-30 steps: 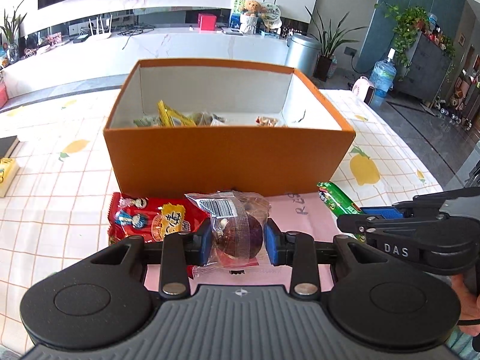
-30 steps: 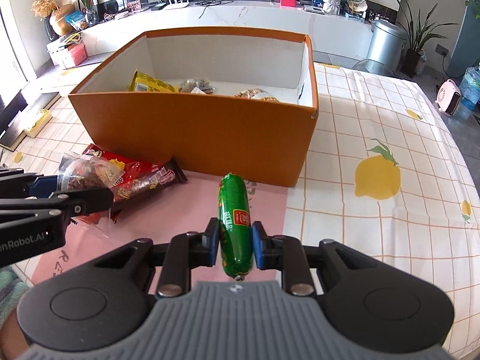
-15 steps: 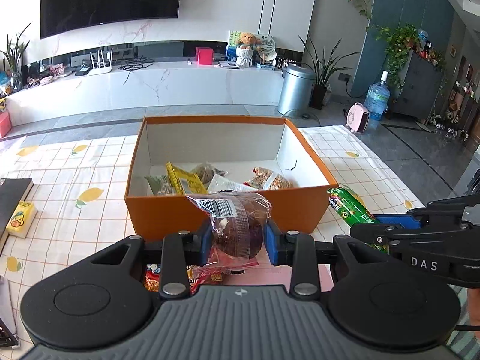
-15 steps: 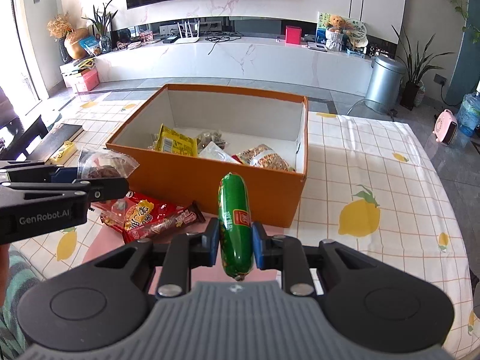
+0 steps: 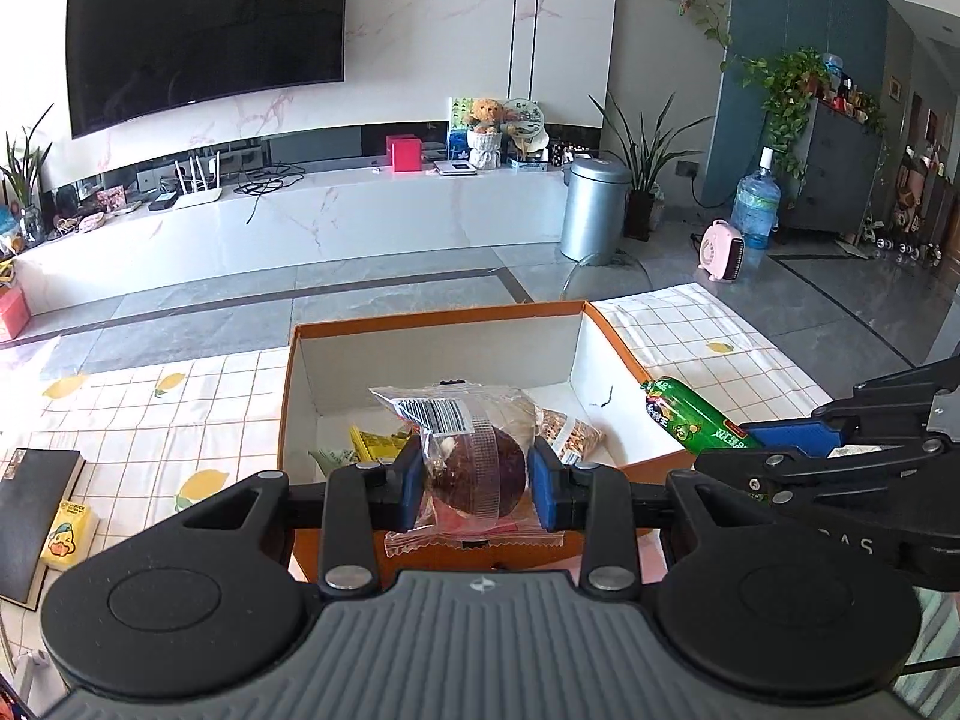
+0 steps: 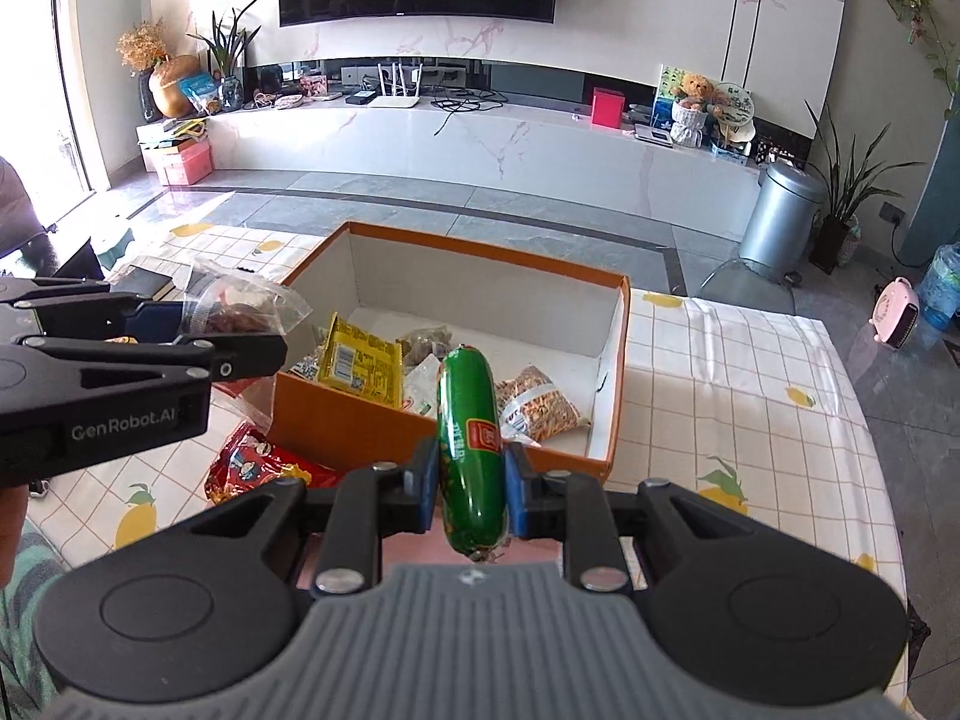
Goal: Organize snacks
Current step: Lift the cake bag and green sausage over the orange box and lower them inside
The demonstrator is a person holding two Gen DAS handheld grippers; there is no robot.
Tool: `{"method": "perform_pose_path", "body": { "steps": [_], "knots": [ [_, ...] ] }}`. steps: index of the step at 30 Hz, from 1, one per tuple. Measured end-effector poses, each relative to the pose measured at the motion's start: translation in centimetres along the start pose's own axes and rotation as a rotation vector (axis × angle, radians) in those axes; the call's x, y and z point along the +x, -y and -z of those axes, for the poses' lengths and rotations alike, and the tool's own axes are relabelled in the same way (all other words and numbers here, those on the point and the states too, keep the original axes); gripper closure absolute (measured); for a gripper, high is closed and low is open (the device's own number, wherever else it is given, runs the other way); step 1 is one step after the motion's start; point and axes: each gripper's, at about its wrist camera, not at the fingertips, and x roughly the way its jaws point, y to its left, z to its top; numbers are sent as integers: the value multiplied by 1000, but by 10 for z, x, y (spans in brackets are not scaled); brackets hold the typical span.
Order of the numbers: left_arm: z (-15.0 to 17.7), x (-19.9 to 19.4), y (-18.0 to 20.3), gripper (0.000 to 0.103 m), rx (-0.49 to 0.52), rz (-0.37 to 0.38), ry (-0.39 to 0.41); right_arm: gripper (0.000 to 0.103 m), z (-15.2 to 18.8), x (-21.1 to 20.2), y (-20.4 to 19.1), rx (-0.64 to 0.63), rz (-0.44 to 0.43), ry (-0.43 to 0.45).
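Jaws on your left gripper (image 5: 474, 480) are pinching a clear-wrapped round brown pastry (image 5: 477, 471) with a barcode sticker up top; jaws on your right gripper (image 6: 471, 480) are clamped on a green sausage stick (image 6: 471, 450), red label facing the camera, print too small to read. Both loads hang just above the near edge of the orange box (image 6: 621, 360), which sits on the lemon-print worktop (image 6: 750, 372). Already in the box: a yellow packet (image 6: 360, 366), a bag of nuts or crackers (image 6: 537, 402), and a couple of other wrapped bits I can't identify. Left on the worktop beside the box: a red snack packet (image 6: 252, 468), plus whatever it partly covers. I'd call it roughly mid-task: several items boxed, two in hand not yet dropped, at least one more to fetch. Readable text: "GenRobot.AI" on your left gripper's body in the right view; Chinese characters on the sausage wrap in the left view, not legible. A book (image 5: 33, 510) and a small yellow pack (image 5: 66, 534) sit off to the left, likely not part of this.
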Motion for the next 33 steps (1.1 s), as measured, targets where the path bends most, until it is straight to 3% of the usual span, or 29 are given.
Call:
{"method": "perform_pose_path", "body": {
  "steps": [17,33],
  "knots": [
    [-20,51,-27,64,-18,-20,-46,84,-42,73,-1,-71,42,-47],
    [-8,121,-37,64,-16,8,-223,84,-50,171,16,-140,105,-230]
  ]
}}
